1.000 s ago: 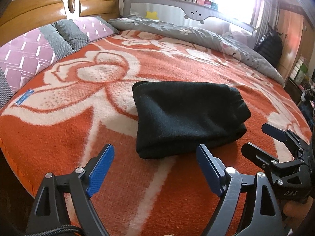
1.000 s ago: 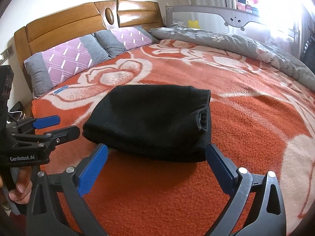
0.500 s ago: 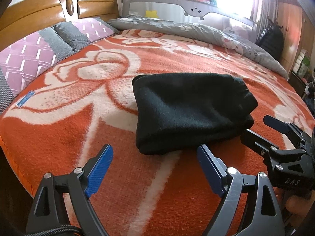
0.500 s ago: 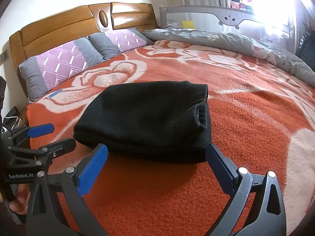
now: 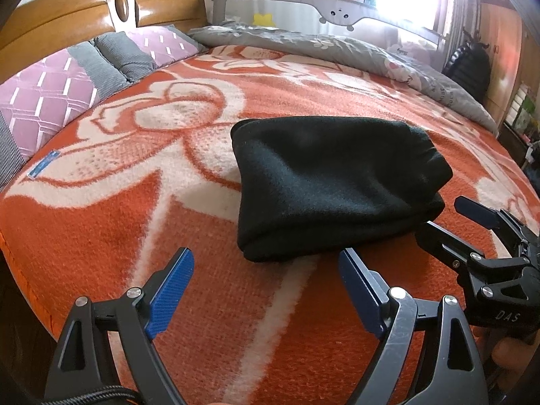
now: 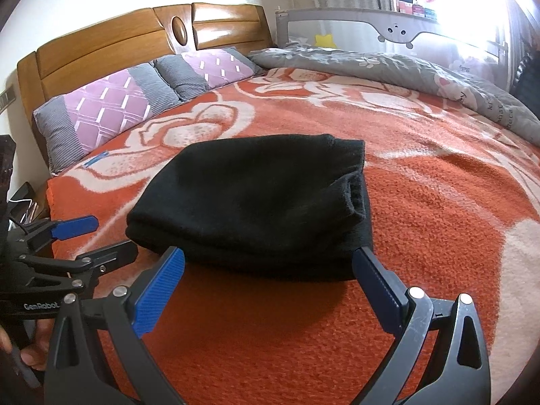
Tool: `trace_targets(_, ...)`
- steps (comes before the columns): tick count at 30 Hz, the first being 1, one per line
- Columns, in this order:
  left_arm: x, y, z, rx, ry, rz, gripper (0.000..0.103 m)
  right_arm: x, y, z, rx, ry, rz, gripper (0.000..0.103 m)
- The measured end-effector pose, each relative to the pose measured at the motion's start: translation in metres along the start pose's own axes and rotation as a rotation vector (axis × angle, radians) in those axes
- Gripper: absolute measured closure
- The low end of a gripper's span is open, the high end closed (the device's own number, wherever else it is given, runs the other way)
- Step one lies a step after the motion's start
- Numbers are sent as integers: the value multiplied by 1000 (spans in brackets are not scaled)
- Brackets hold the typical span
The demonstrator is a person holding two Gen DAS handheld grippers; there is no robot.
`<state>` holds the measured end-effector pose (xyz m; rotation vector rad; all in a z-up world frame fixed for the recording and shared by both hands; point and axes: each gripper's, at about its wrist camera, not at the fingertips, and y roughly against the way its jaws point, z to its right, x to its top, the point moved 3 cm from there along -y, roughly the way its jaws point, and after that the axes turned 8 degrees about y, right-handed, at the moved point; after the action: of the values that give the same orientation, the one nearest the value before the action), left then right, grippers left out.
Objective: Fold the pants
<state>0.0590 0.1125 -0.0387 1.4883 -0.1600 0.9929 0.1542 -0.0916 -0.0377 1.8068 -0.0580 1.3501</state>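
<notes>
The black pants lie folded into a thick compact bundle on the orange and cream blanket; they also show in the right wrist view. My left gripper is open and empty, just short of the bundle's near left corner. My right gripper is open and empty, its fingertips at the bundle's near edge. Each gripper shows in the other's view: the right one at the bundle's right end, the left one at its left end.
Purple and grey pillows lean on a wooden headboard at the far left. A grey quilt lies along the far side under a grey bed rail. The bed's near left edge drops off.
Both grippers have drifted a little closer to the folded bundle and the views have tilted slightly. The pants have not moved and both grippers stay open.
</notes>
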Motion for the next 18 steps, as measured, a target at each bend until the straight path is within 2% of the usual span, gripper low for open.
trace_targets(18, 0, 0, 0, 3, -3, 3, 15, -1, -3, -5, 7, 9, -6, 3)
